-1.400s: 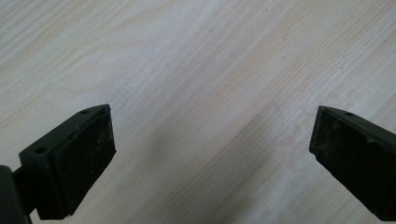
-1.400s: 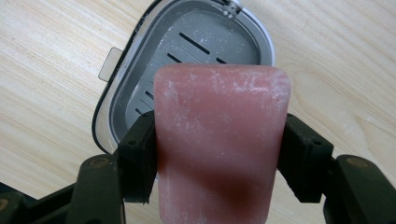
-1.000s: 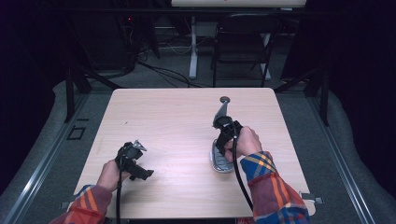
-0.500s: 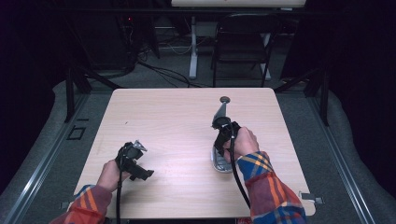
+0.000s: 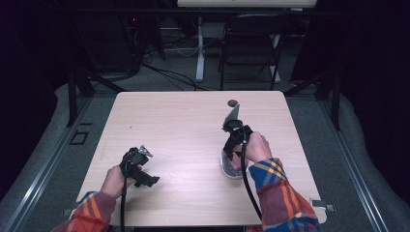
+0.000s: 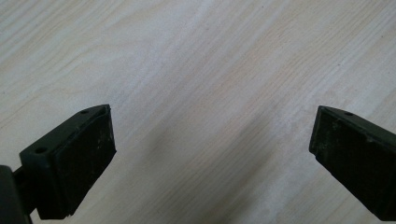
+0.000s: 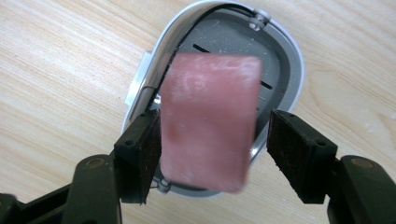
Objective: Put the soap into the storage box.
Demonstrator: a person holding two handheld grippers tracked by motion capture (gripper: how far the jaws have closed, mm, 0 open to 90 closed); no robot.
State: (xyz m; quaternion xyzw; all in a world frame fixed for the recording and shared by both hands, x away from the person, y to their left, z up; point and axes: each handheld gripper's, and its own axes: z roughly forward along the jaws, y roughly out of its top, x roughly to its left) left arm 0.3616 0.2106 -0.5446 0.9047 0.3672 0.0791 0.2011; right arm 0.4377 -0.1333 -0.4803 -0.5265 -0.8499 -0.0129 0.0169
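Right gripper view: a pink rectangular block with rounded corners and a whitish, scuffed surface (image 7: 210,121) stands between the jaws of the right gripper (image 7: 212,154), blurred at its lower edge. The left pad touches its side, while a gap shows between the block and the right pad; these jaws have just been opening. Beneath the block lies a white oval plastic dish with a grey slotted inside (image 7: 280,65) on the pale wooden table (image 7: 56,70). In the high view the right gripper (image 5: 235,147) hangs over this dish (image 5: 231,170) at the table's right near part. The left gripper (image 6: 212,154) has its jaws spread wide over bare wood, near the left near edge.
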